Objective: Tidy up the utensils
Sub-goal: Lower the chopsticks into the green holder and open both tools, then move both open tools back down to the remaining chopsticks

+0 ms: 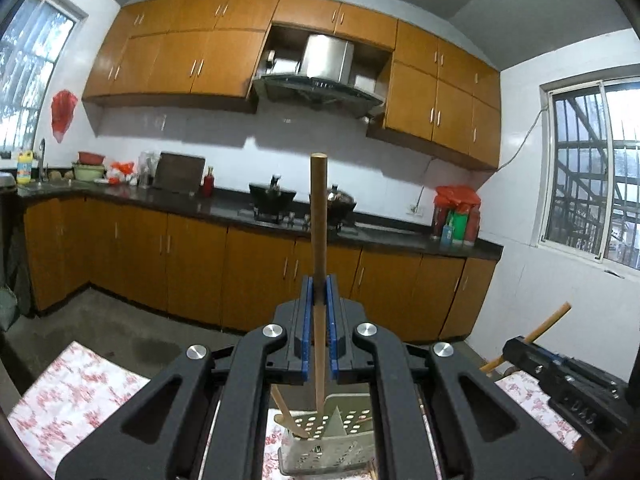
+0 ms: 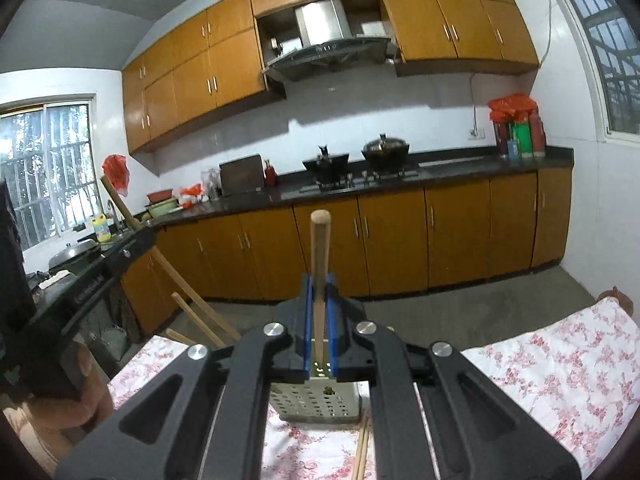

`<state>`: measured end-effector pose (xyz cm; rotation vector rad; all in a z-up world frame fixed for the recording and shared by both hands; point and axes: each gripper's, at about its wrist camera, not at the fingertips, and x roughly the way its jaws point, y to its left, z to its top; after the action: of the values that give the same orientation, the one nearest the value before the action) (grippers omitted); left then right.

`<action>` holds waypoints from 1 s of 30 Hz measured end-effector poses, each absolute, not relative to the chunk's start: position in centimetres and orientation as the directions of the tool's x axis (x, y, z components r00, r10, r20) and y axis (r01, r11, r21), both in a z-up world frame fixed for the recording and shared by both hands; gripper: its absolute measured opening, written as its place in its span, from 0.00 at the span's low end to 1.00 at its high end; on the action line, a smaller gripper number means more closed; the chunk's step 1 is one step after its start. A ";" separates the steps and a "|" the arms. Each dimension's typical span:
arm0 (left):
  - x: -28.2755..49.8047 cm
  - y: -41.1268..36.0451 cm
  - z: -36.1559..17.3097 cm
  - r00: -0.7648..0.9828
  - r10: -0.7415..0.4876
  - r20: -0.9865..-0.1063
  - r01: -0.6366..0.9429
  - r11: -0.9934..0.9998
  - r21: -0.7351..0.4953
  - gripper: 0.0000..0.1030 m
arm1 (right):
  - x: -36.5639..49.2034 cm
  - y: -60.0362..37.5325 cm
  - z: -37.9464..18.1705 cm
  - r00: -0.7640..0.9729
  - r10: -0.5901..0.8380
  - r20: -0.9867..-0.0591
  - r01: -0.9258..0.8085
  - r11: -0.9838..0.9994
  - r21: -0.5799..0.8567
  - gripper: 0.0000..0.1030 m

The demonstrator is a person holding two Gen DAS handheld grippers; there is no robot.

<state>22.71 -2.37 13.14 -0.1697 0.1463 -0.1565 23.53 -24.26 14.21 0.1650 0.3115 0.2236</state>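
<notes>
At the bottom centre of both views stands a pale green perforated plastic utensil holder [image 1: 320, 440] [image 2: 316, 400] on a white cloth with pink flowers [image 1: 72, 392] [image 2: 540, 360]. A wooden stick [image 1: 286, 412] leans inside it. The left gripper [image 1: 319, 292] is clamped on a round wooden handle [image 1: 319, 216] that stands upright. The right gripper [image 2: 319, 292] is clamped on a second wooden handle [image 2: 320, 248]. Behind are orange kitchen cabinets [image 1: 192, 268] under a dark countertop [image 1: 224, 204].
</notes>
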 end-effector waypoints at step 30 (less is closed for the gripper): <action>18.1 2.4 10.3 0.947 -0.102 -0.305 0.052 0.984 -0.169 0.35 | 18.3 -27.4 10.5 0.922 0.143 -0.359 -0.082 0.980 0.179 0.18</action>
<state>18.12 2.44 10.31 -0.1603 0.3177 -0.0787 18.28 -27.41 10.49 0.1624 0.3800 0.1163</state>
